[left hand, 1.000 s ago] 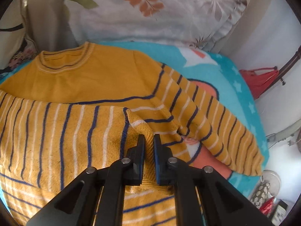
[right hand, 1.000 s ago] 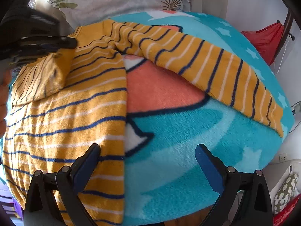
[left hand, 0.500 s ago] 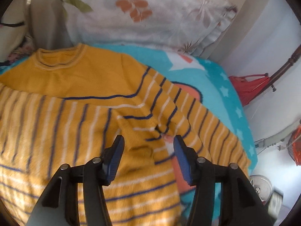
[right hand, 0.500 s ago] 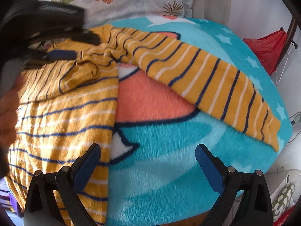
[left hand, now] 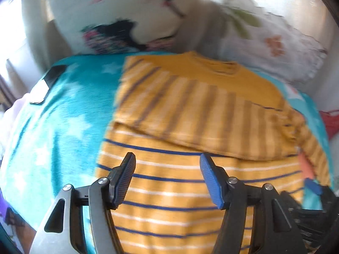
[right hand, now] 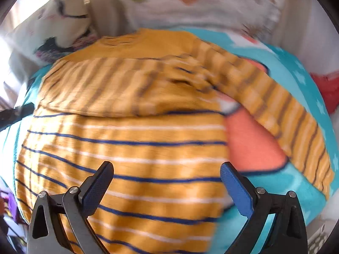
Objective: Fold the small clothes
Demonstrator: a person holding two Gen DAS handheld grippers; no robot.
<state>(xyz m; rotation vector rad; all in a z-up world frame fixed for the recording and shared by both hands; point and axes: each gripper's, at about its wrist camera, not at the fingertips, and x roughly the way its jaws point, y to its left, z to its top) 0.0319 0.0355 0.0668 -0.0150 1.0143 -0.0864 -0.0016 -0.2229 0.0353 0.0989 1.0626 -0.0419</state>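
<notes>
Sweater [left hand: 190,165] lies flat on the teal blanket [left hand: 63,114] with one sleeve folded across its chest, while the left hand-held gripper [left hand: 167,177], jaws just opened and empty, and the right hand-held gripper [right hand: 166,185], jaws wide apart, hover above its lower hem.

We can read no text, label, brand, number or sign in either view; both are blurred.
</notes>
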